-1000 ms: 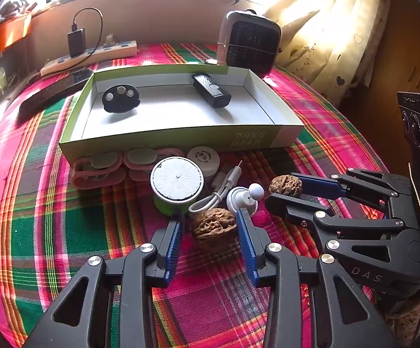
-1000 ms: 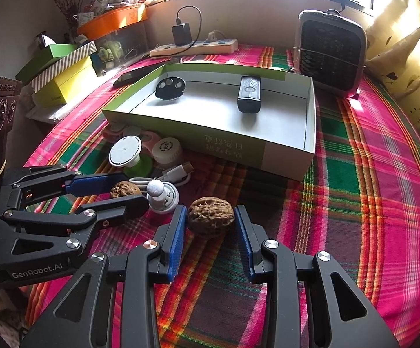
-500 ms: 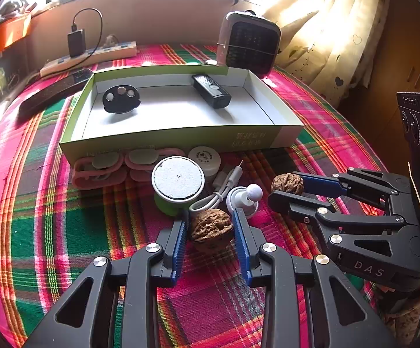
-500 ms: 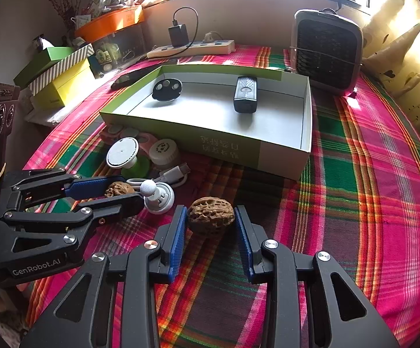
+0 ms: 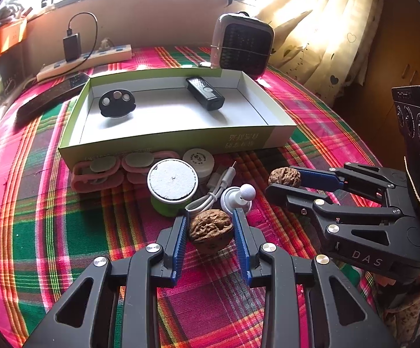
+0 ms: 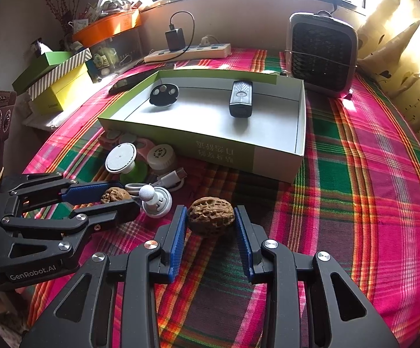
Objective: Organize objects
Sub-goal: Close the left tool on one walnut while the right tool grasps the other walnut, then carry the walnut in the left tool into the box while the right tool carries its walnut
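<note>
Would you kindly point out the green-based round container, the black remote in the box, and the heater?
green-based round container [image 5: 172, 178], left wrist view, white lid.
black remote [image 6: 240, 98], right wrist view, top face.
heater [image 6: 323, 53], right wrist view, front grille.

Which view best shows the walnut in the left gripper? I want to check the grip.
The left wrist view: the walnut sits close up between the left gripper's blue pads. In the right wrist view that walnut is small and half hidden behind a finger.

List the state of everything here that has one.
Left tongs: just been closing, now shut on left walnut.
Right tongs: shut on right walnut.
Green box: open, lidless, holding two black gadgets.
Charger: plugged into power strip.
</note>
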A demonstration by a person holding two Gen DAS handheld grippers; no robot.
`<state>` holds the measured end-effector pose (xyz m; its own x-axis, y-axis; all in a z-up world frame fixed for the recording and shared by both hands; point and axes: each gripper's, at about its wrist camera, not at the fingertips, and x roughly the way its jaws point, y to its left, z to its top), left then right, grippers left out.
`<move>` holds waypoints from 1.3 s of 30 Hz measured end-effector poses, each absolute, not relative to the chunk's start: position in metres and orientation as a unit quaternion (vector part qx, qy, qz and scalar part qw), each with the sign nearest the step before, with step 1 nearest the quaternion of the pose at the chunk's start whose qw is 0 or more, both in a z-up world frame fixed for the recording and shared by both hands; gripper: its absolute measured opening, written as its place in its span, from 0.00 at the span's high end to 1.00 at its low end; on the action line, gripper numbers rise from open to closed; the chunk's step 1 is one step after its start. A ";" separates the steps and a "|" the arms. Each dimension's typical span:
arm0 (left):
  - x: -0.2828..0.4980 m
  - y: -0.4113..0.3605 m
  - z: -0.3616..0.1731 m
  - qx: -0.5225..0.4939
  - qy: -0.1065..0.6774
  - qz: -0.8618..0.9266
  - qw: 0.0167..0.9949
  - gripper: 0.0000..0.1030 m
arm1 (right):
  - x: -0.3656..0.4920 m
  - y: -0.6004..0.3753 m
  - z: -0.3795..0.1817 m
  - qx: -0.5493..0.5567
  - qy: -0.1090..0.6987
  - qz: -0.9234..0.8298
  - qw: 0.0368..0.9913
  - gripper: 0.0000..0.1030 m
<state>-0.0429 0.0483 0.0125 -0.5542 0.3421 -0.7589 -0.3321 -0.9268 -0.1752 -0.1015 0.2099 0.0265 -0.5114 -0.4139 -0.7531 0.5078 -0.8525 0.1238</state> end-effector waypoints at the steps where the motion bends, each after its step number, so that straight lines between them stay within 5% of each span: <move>1: -0.043 0.049 0.014 -0.430 -0.005 0.882 0.192 0.72 | -0.101 0.210 0.028 0.415 0.057 -0.869 0.264 0.67; 39: -0.137 0.033 0.052 -0.396 -0.016 0.895 0.202 0.72 | -0.182 0.204 0.064 0.385 0.041 -0.898 0.210 0.67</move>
<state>-0.1370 0.0332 0.0517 -0.6041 0.3743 -0.7036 -0.3489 -0.9180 -0.1887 -0.1821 0.2040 0.0638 -0.6152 -0.3459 -0.7084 0.4090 -0.9082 0.0882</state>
